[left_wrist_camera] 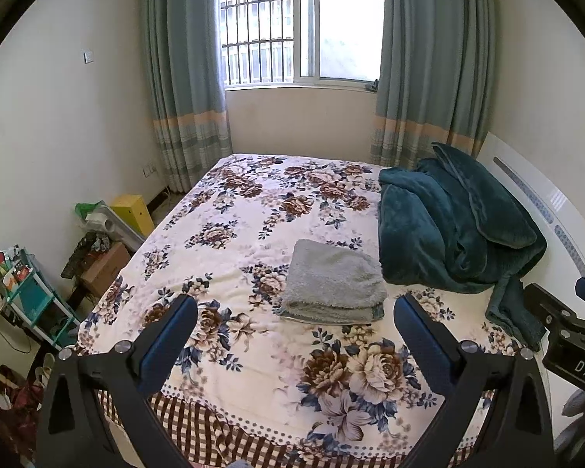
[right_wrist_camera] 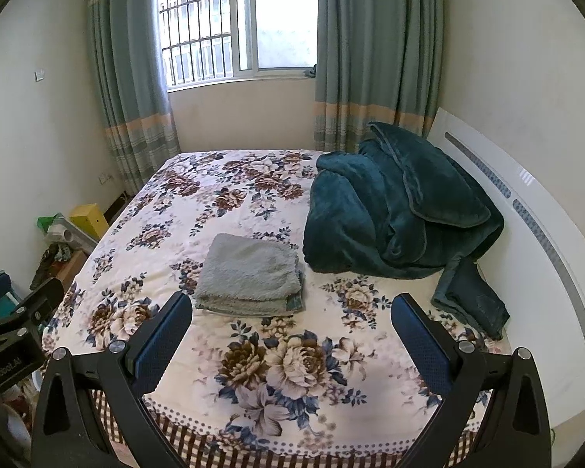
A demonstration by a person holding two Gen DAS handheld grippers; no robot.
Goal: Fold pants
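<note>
Both hand-held grippers, left (left_wrist_camera: 294, 318) and right (right_wrist_camera: 291, 314), hover with jaws spread wide and empty over a floral bed (left_wrist_camera: 230, 210), where folded grey pants (left_wrist_camera: 333, 279) lie beside a teal blanket (left_wrist_camera: 448, 222); lower layers are hidden.
</note>
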